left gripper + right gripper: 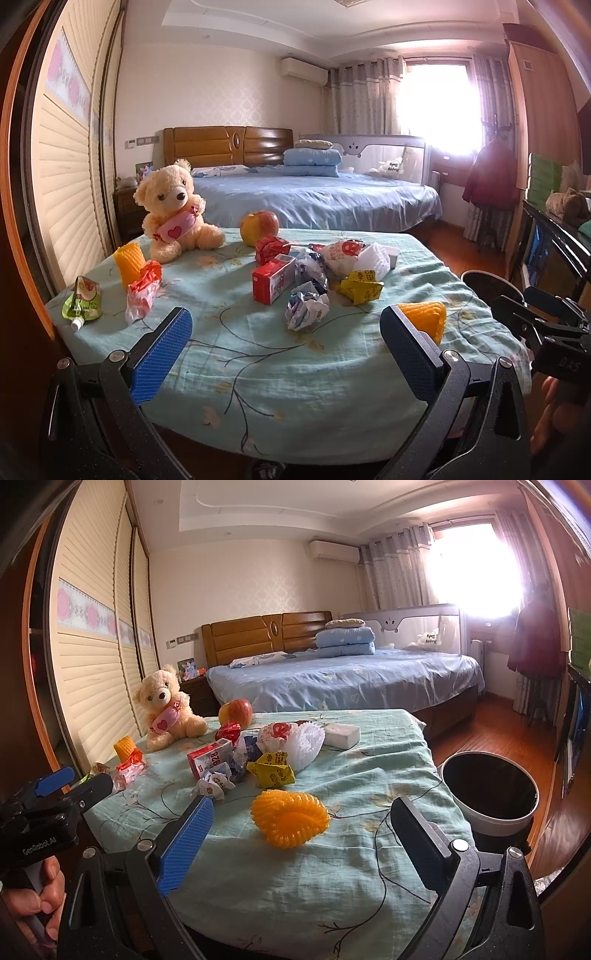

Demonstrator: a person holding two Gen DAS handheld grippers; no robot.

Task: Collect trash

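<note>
Nearest in my left wrist view, my left gripper stood released, its blue-padded fingers wide apart over the near edge of the table, nothing between them. In my right wrist view, my right gripper was likewise spread and empty, with the orange foam fruit net lying on the cloth just beyond the gap, low centre of the frame. A hand gripping the other handle showed at lower left of that view. The trash bin, white-walled with a dark liner, stood on the floor beside the table, at right of the right wrist frame. Mid-table, in the left wrist view: a crumpled paper ball; a red and white carton; a yellow wrapper; a red and white wrapper at left; a green spout pouch near the left edge; a second orange net standing upright behind them. Further back: a white foam net, a white printed wrapper, a red wrapper, and a white block. At the far edge: an apple and a teddy bear, seated upright. Beyond the table, upper centre: a bed with blue bedding.
</note>
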